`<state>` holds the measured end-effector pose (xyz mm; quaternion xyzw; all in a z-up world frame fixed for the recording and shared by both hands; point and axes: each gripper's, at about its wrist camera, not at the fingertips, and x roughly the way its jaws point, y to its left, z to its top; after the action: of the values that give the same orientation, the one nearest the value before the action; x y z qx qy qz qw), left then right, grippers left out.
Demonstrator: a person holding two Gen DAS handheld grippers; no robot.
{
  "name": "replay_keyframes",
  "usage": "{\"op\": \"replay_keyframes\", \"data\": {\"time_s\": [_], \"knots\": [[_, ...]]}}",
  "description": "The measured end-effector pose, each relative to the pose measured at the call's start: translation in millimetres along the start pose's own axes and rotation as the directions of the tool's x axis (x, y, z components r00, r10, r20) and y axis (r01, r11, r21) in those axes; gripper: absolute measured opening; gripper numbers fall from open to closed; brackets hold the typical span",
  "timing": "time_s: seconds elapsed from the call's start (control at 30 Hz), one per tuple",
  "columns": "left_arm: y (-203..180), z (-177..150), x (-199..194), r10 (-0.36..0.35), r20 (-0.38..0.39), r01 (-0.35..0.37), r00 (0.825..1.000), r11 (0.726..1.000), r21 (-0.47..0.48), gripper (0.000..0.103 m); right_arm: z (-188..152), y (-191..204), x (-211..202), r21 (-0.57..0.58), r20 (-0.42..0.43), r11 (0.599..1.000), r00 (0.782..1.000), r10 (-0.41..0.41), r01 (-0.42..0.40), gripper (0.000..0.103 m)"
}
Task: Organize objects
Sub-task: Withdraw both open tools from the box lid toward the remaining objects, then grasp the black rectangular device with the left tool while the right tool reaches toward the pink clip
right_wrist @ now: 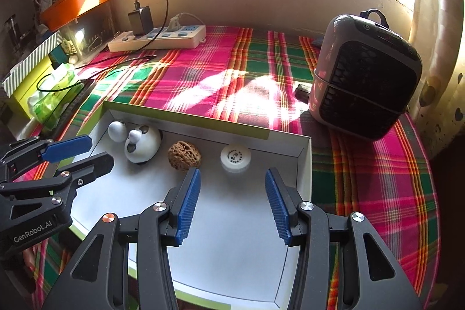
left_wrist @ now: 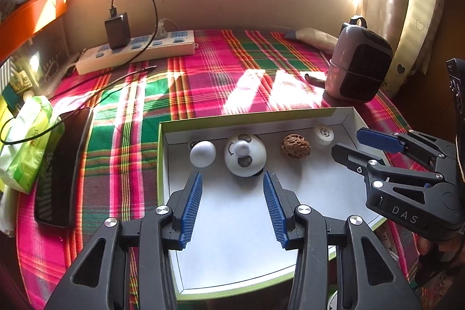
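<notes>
Both your tools are over the box (left_wrist: 347,114) now, jaws spread wide, nothing in either: left gripper (left_wrist: 232,179) nearest, right gripper (right_wrist: 232,175) alongside. Count four items lined up along the far wall of the white tray: one small white ball (left_wrist: 203,153), one round panda toy (left_wrist: 245,154), white with dark patches, one brown wrinkled walnut (right_wrist: 184,156), one white cap (right_wrist: 235,158), its print too small to read. Beyond, on the plaid cloth (right_wrist: 221,69): one heater (right_wrist: 366,74), one power strip (right_wrist: 158,38).
</notes>
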<state>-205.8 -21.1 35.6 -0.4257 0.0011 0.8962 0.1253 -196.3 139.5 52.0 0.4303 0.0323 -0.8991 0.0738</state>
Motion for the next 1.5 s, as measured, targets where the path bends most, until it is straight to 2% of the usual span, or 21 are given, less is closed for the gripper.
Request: {"op": "replay_keyframes", "data": {"time_s": [0.43, 0.6, 0.83, 1.13, 1.27, 1.5], "knots": [[8.3, -32.4, -35.5, 0.003, 0.049, -0.002, 0.999, 1.000, -0.024, 0.042, -29.8, -1.9, -39.2, 0.047, 0.063, 0.998, 0.998, 0.030, -0.033, 0.048], [16.5, -46.7, -48.5, -0.015, 0.071, 0.019, 0.997, 0.999, -0.050, 0.042, -43.3, -2.4, -51.6, 0.060, 0.084, 0.998, 0.996, 0.032, -0.037, 0.048], [25.6, -69.2, -61.6, -0.025, 0.075, 0.030, 0.997, 0.997, -0.065, 0.042, -64.0, 5.0, -62.9, 0.044, 0.100, 0.998, 0.994, 0.035, -0.040, 0.048], [22.8, -86.5, -55.8, -0.068, 0.061, 0.069, 0.996, 0.998, -0.015, 0.042, -90.6, 1.1, -70.9, 0.069, 0.095, 0.997, 0.995, 0.032, -0.039, 0.048], [18.6, -88.2, -48.9, -0.108, 0.042, 0.108, 0.993, 0.994, 0.012, 0.042, -100.4, -5.1, -72.9, 0.102, 0.091, 0.994, 0.995, 0.032, -0.041, 0.048], [8.5, -88.4, -47.7, -0.137, 0.039, 0.135, 0.990, 0.989, 0.056, 0.043, -112.3, -10.1, -73.1, 0.130, 0.075, 0.991, 0.997, 0.028, -0.038, 0.048]]}}
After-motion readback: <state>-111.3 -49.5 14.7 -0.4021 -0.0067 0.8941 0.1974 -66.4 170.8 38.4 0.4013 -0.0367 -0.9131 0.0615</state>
